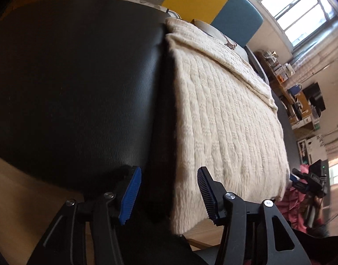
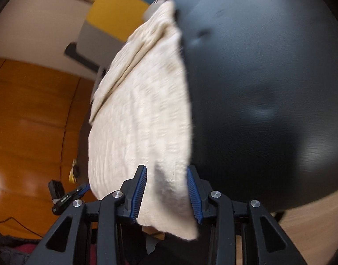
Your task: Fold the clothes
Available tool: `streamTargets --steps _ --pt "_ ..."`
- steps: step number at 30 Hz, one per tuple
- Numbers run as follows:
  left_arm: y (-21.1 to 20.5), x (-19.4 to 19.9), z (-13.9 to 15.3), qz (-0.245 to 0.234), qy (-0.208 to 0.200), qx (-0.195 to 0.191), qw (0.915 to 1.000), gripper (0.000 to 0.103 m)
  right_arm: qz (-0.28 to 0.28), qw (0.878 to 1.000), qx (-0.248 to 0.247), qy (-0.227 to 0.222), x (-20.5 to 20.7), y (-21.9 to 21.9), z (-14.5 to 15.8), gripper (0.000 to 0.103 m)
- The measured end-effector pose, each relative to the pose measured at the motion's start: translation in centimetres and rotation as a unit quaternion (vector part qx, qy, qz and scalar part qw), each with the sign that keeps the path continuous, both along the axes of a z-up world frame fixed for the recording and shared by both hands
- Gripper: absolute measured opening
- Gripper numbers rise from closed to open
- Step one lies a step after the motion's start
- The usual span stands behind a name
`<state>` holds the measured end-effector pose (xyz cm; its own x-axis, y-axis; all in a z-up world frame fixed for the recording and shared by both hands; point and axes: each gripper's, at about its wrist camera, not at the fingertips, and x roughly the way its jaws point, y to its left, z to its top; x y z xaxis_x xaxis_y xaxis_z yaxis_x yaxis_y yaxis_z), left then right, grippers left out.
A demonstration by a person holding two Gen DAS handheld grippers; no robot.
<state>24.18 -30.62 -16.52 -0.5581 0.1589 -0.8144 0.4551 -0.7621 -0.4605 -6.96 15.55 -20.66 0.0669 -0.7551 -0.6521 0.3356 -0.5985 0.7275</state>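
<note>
A cream knitted sweater [image 1: 224, 114] lies folded on a round black table [image 1: 69, 77]. In the left wrist view my left gripper [image 1: 169, 194] stands open over the sweater's near corner. The cloth's edge runs between the fingers, and a dark gap separates it from the left pad [image 1: 130, 196]. In the right wrist view the sweater [image 2: 142, 110] hangs off the table [image 2: 257, 88]. My right gripper [image 2: 167, 194] is shut on its thick corner, which fills the space from pad to pad. Each gripper shows small at the edge of the other's view.
Yellow [image 1: 195, 0] and teal [image 1: 237, 15] panels stand behind the table. A pink garment [image 1: 290, 207] lies low on the right. Shelves with clutter [image 1: 301, 97] and windows line the far wall. An orange wooden floor [image 2: 31, 121] lies left of the table.
</note>
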Motion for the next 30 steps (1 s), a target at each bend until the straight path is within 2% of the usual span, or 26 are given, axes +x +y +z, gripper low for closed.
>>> streamTargets --steps 4,9,11,14,16,19,22,26,29,30 --pt "0.5 0.8 -0.1 0.003 0.019 0.013 0.9997 0.055 0.02 0.999 0.008 0.028 0.4 -1.2 0.1 0.037" --pt "2.3 0.7 -1.6 -0.025 -0.005 0.0 0.9997 0.055 0.053 0.995 0.025 0.082 1.3 -1.8 0.8 0.038" --pt "3.2 0.8 -2.0 -0.036 0.001 0.009 0.9993 0.055 0.052 0.995 0.028 0.076 1.4 -1.9 0.9 0.038" --pt "3.9 1.1 -1.9 -0.035 0.014 -0.003 0.9993 0.059 0.018 1.0 -0.001 0.009 0.2 -1.0 -0.1 0.039" --pt "3.9 1.3 -1.9 -0.03 0.019 0.005 0.9993 0.06 0.015 1.0 -0.014 -0.006 -0.2 -0.7 -0.5 0.039" --pt "3.8 1.6 -2.4 -0.028 0.021 0.037 0.9987 0.059 0.021 1.0 -0.015 0.0 -0.1 -1.0 -0.4 0.039" --pt "3.9 1.4 -3.2 -0.025 0.011 0.055 0.9981 0.059 0.018 0.999 -0.027 -0.013 -0.3 -0.8 -0.6 0.039" --pt "4.3 0.9 -4.2 -0.032 0.003 0.077 0.9965 0.058 0.029 0.999 -0.012 0.012 0.2 -1.2 -0.2 0.031" --pt "4.3 0.8 -4.7 -0.034 -0.007 0.085 0.9958 0.049 0.035 0.999 0.004 0.028 0.7 -1.6 -0.1 0.022" --pt "4.1 0.9 -4.8 -0.03 -0.007 0.092 0.9952 0.041 0.036 0.999 0.009 0.033 0.8 -1.7 0.0 0.019"
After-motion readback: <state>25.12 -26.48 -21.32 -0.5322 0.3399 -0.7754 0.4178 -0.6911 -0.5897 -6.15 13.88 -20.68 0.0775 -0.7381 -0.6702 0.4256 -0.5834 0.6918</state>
